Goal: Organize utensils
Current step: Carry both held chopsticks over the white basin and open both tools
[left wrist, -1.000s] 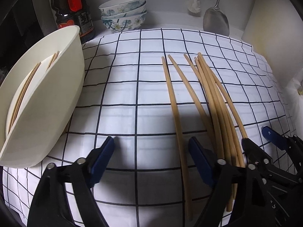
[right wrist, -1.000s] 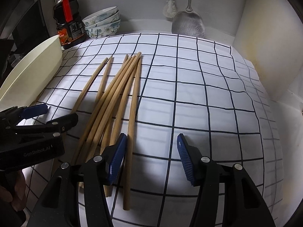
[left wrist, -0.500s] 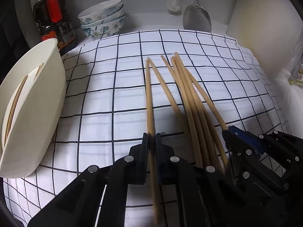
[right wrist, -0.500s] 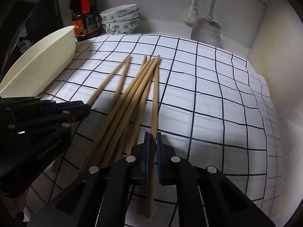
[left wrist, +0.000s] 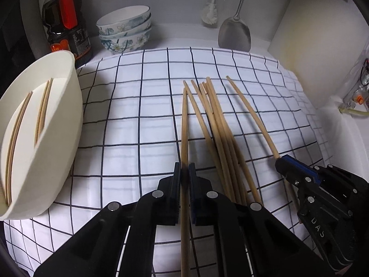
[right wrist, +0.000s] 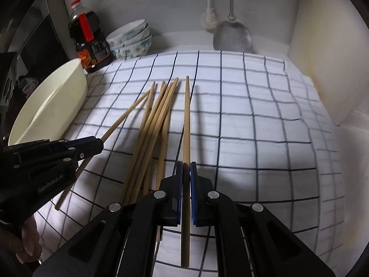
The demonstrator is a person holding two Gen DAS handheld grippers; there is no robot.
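Two grippers each hold one chopstick. Nearest in the left wrist view, the left gripper [left wrist: 184, 175] has its fingers clamped on a chopstick [left wrist: 184, 124] that runs straight ahead between the blue pads, its tip raised over the cloth [left wrist: 129, 133]. In the right wrist view the right gripper [right wrist: 186, 173] is clamped the same way on another chopstick [right wrist: 186, 120], which also points forward and casts a shadow on the cloth beside it. Both sets of fingers have just closed on these sticks. Between the two grippers, a loose bundle [left wrist: 221, 129] of chopsticks lies on the checked cloth, fanned and overlapping. At the left edge of the cloth stands a cream tub [left wrist: 57, 133], tilted, with a few chopsticks [left wrist: 42, 110] already inside. A hand [right wrist: 25, 244] shows at the lower left of the right wrist view, behind the left gripper. Farther back on the counter [left wrist: 184, 34] are a dark sauce bottle [left wrist: 65, 25] and stacked floral bowls [left wrist: 125, 32]. Against the back wall hang a brush [left wrist: 211, 11] and a metal spatula [left wrist: 234, 32].
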